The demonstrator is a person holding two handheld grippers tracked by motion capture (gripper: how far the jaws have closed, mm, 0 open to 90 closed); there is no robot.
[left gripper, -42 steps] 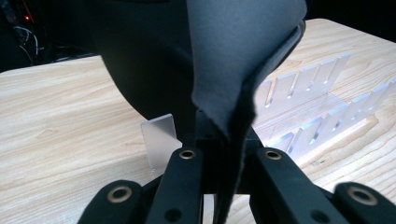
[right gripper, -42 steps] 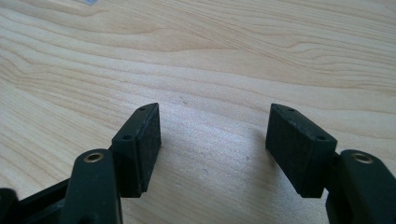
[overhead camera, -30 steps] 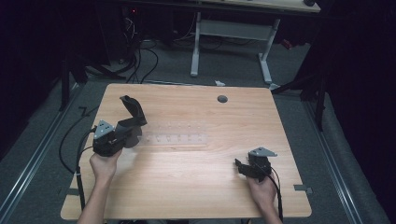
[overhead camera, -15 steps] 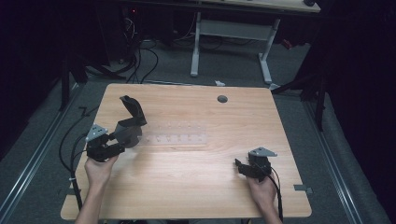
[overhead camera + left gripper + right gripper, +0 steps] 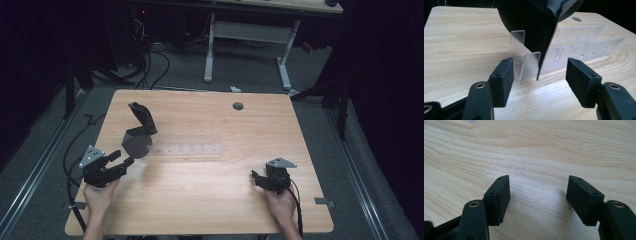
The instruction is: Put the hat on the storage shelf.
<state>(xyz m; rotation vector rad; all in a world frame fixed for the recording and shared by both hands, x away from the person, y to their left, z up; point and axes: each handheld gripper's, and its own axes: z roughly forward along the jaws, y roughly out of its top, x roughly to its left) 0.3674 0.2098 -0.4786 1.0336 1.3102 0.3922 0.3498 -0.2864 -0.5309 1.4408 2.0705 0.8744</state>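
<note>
High view overhead facing forward-down on table (image 5: 210,200), both claw views low, close to the shared wood.

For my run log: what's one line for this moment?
left tongs: open, facing black box | right tongs: open, over bare table | clear rack: flat

We are holding our left gripper (image 5: 122,159) near the tabletop's left edge and our right gripper (image 5: 257,179) low toward its right front, both with jaws spread wide and empty, our forearms coming in from the near edge.
</note>
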